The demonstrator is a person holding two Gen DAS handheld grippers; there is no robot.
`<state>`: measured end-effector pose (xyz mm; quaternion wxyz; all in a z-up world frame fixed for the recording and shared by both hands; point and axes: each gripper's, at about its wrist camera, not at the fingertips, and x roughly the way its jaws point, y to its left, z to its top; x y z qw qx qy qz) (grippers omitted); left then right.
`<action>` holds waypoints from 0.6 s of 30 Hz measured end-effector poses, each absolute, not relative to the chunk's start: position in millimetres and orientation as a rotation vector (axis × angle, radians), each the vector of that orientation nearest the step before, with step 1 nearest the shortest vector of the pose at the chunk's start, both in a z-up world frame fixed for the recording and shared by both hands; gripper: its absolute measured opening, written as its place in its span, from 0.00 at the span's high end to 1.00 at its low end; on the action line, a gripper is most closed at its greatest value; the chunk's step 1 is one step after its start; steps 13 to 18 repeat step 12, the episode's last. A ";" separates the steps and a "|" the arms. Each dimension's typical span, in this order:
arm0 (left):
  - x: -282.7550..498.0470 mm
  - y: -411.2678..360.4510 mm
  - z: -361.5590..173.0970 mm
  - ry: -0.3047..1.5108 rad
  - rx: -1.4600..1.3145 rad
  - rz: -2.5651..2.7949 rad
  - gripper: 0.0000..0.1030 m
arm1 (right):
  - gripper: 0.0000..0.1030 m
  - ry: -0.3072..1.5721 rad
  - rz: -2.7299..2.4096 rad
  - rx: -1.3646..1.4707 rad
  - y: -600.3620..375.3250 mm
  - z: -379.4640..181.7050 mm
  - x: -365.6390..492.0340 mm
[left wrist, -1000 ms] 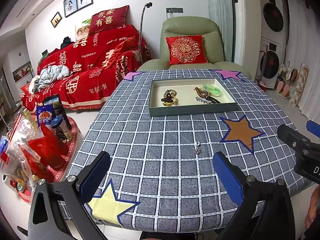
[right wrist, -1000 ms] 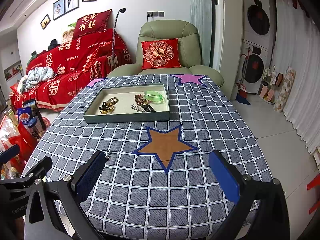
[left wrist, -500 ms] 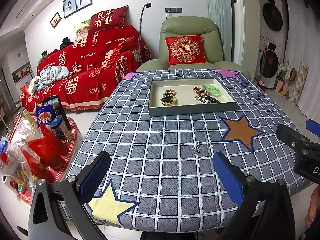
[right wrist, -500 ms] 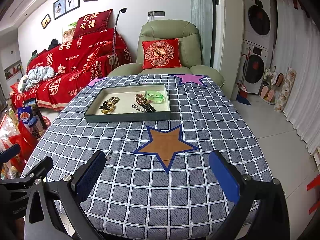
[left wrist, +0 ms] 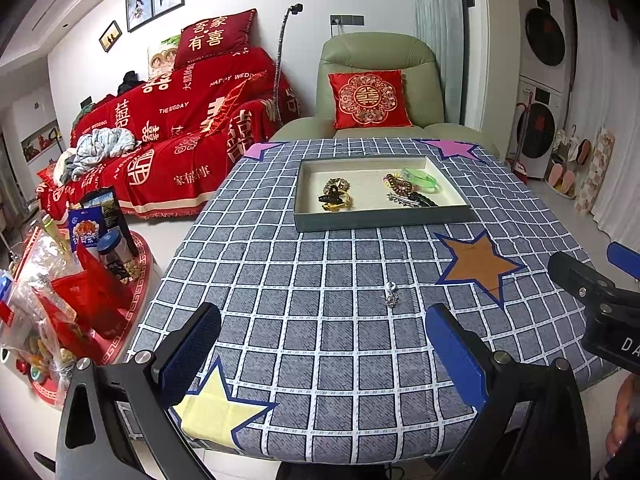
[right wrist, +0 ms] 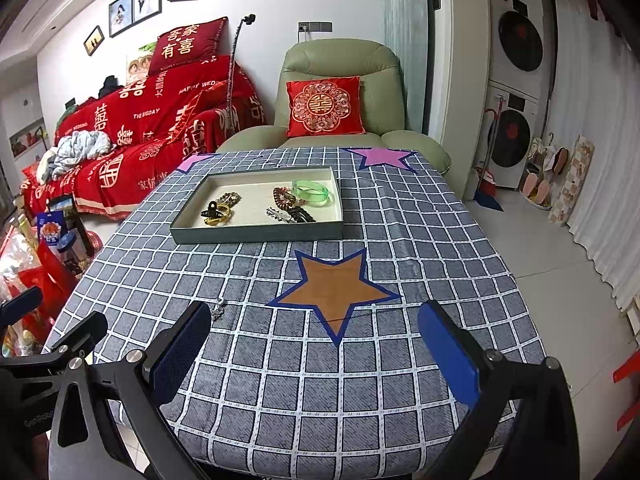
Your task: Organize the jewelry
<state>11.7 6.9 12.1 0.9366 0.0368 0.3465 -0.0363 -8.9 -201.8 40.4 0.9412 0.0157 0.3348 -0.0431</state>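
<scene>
Both claws wide open, empty. Little silver pendant (left wrist: 391, 294) lies ahead-right of left claw (left wrist: 322, 350), nearer it than right claw (right wrist: 316, 350).

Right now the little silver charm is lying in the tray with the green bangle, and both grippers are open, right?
Not quite. The little silver charm lies out on the checked tablecloth, near the orange star, not in the tray. The left wrist view shows it. The green bangle is in the tray, and both grippers have open jaws.
</scene>
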 end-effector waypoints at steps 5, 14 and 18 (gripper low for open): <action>12.3 7.5 12.6 0.710 0.072 -0.084 0.00 | 0.00 0.685 -0.089 0.035 -202.8 38.3 -9.6; 12.3 5.4 13.9 0.703 0.090 -0.095 0.00 | 0.00 0.685 -0.089 0.033 -201.9 36.8 -10.3; 12.3 5.4 13.9 0.703 0.090 -0.095 0.00 | 0.00 0.685 -0.089 0.033 -201.9 36.8 -10.3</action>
